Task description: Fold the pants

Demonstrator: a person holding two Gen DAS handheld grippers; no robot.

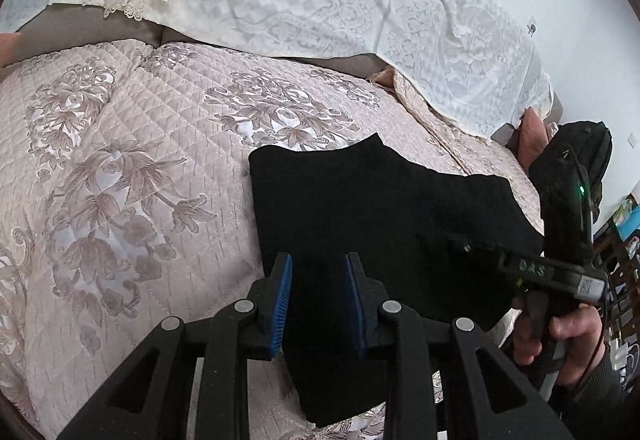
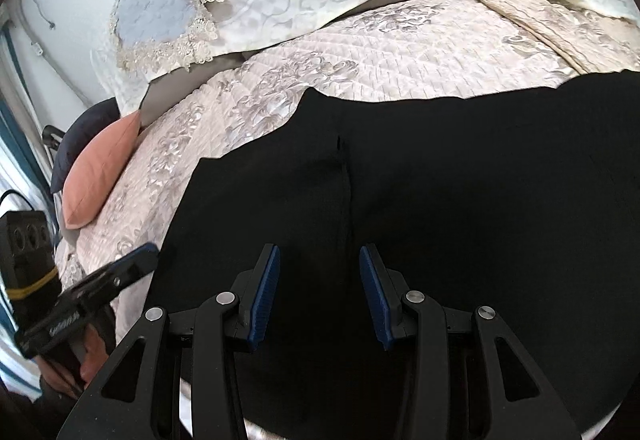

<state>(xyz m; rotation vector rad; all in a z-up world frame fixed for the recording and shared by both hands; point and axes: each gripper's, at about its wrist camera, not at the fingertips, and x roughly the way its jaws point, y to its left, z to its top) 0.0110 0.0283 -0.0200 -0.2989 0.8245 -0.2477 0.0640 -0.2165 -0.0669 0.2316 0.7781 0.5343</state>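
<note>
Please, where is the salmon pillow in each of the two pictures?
Left wrist view: pillow at the right edge, half hidden behind the right tool.
Right wrist view: pillow at the left, lying at the quilt's edge.
Shared landmark: the black pants on the quilt.

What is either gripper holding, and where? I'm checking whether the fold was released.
Nothing. The left gripper and right gripper both stand open above the black pants, pads clear.
</note>
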